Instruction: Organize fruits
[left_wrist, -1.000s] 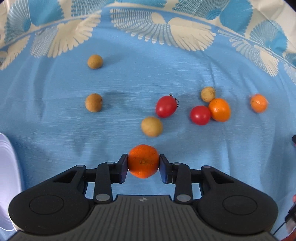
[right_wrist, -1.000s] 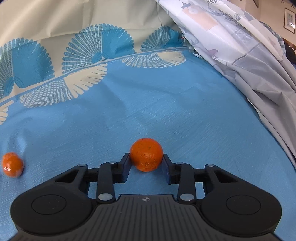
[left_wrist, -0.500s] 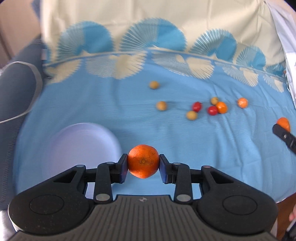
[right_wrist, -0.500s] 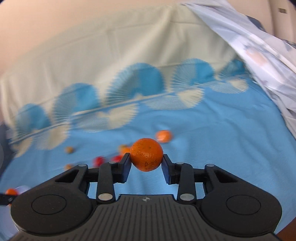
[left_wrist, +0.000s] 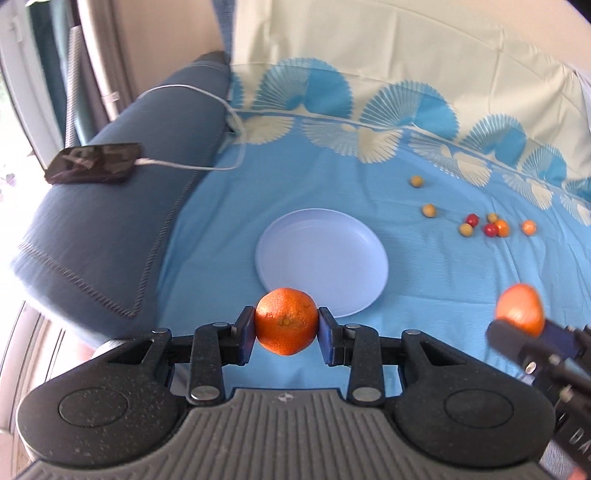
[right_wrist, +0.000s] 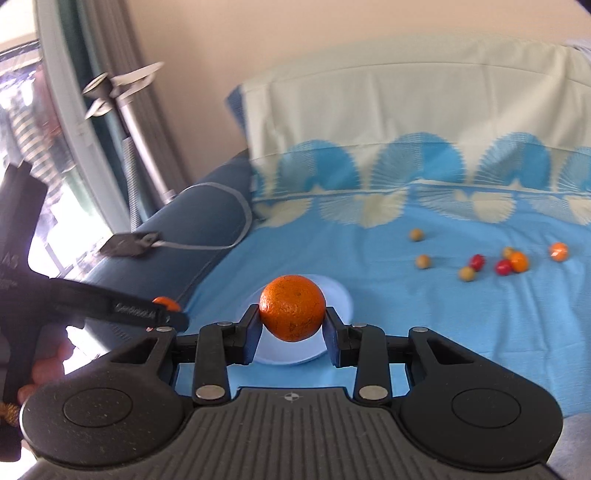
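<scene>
From my left wrist camera, my left hand-held gripper (left_wrist: 286, 331) is clamped on a tangerine (left_wrist: 286, 320), its pads pressing both flanks, nothing loose. It hangs above the near rim of the pale blue plate (left_wrist: 321, 254), which lies bare on the blue bedsheet (left_wrist: 443, 280). At the right edge my right hand-held gripper (left_wrist: 517, 325) shows, blurred, with its own tangerine (left_wrist: 520, 308). The danger I judge here is collision: both tools head for one plate, and a knock between them could jar a round, smooth fruit out of its narrow pinch. The sheet is soft and creased, so a dropped tangerine may roll toward the dark blue cushion (left_wrist: 110, 229) or off the bed.

From my right wrist camera, the right tool is likewise closed on its tangerine (right_wrist: 291, 308), held in front of the plate (right_wrist: 340, 299). The left tool (right_wrist: 162, 312) crosses at the left, close by. The plate rim is shallow; released from height or near the edge, either fruit could bounce or roll out. The remaining small fruits (right_wrist: 509, 264) sit well apart to the right, out of harm's way.
</scene>
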